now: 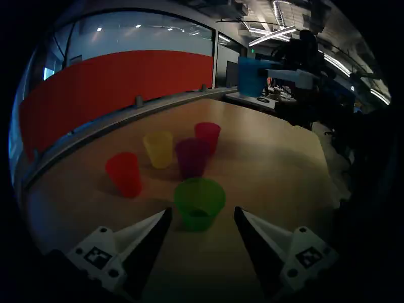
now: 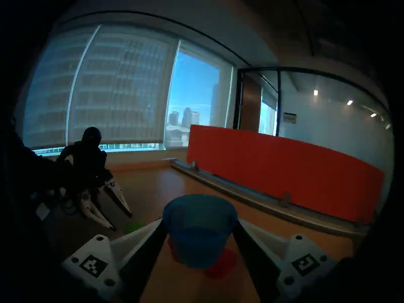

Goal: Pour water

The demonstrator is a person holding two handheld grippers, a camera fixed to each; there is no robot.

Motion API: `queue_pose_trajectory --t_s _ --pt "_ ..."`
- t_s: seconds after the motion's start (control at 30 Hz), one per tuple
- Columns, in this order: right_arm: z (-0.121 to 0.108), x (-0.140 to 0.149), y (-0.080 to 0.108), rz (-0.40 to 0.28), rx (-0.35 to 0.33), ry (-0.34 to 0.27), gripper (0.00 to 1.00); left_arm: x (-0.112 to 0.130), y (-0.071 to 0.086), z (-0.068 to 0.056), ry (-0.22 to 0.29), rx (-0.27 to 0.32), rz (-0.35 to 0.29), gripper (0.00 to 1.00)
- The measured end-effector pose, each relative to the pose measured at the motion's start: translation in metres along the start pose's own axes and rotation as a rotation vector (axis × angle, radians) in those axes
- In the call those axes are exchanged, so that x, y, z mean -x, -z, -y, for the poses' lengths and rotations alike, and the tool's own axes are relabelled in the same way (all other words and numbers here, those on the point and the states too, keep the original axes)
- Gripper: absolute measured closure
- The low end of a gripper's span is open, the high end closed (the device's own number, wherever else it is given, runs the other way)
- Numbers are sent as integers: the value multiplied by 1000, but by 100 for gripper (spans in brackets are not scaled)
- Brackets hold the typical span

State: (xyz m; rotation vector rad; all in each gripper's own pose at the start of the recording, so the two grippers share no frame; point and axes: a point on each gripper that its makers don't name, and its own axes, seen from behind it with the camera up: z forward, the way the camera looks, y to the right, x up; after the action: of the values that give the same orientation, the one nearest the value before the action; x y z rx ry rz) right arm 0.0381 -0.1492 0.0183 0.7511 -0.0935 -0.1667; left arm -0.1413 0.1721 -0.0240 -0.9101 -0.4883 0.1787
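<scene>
Left gripper (image 1: 203,209) stood wide, its tips flanking the green cup (image 1: 199,194) at 6 o'clock on the table (image 1: 272,151). At 11 o'clock beyond it were the red cup (image 1: 123,174), yellow cup (image 1: 159,149) and purple cup (image 1: 192,156). Right gripper (image 2: 200,222) clamped the blue cup (image 2: 199,245) between both fingers.

The right gripper (image 2: 200,223) grips a blue cup (image 2: 199,240) above a red cup (image 2: 221,264)
</scene>
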Motion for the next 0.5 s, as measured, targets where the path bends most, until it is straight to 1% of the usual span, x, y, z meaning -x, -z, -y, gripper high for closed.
queue_pose_trajectory --t_s 0.13,0.27,0.5 --pt "-2 4 1 7 3 -2 10 7 -11 2 -20 -6 25 9" --pt "-4 7 1 15 3 -3 10 12 -22 5 -29 -14 46 9" --pt "-6 12 -1 29 4 0 10 12 -40 5 -8 6 47 9"
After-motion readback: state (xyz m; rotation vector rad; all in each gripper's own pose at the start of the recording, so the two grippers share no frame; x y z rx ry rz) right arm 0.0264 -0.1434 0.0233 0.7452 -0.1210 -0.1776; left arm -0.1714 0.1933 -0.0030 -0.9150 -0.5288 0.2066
